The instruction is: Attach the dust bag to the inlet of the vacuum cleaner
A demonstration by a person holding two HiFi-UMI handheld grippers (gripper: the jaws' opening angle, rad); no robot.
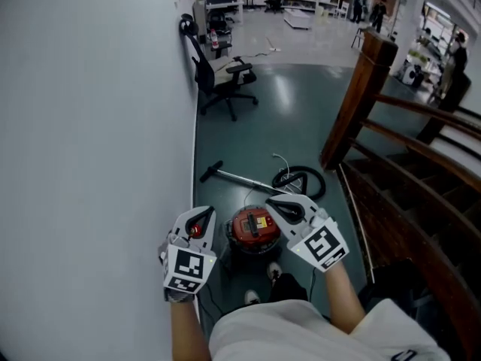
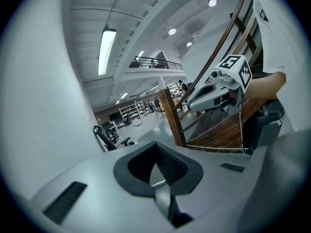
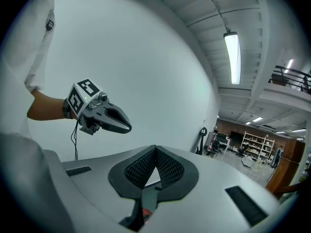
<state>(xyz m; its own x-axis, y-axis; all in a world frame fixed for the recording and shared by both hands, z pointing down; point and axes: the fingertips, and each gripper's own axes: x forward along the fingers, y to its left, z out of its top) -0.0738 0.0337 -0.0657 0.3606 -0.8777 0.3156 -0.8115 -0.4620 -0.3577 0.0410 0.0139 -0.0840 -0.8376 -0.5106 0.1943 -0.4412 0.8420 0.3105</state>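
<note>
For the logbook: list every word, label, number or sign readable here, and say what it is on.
Nothing can be read.
Yellow label on the vacuum cleaner: too small to read.
Small print on the shirt: too blurred.
Cubes on left gripper and right gripper: square patterns, no letters.

Head view, looking down at the floor: the red vacuum cleaner shows mostly its lid, and the right tool overlaps its right edge. Its dark base is hard to make out, and the yellow label on its lid is too small to read. The black hose runs behind the right tool. The bottom edge cuts off the person's shirt, and the right edge cuts off the wooden staircase. The distant figures are too small to tell apart.
</note>
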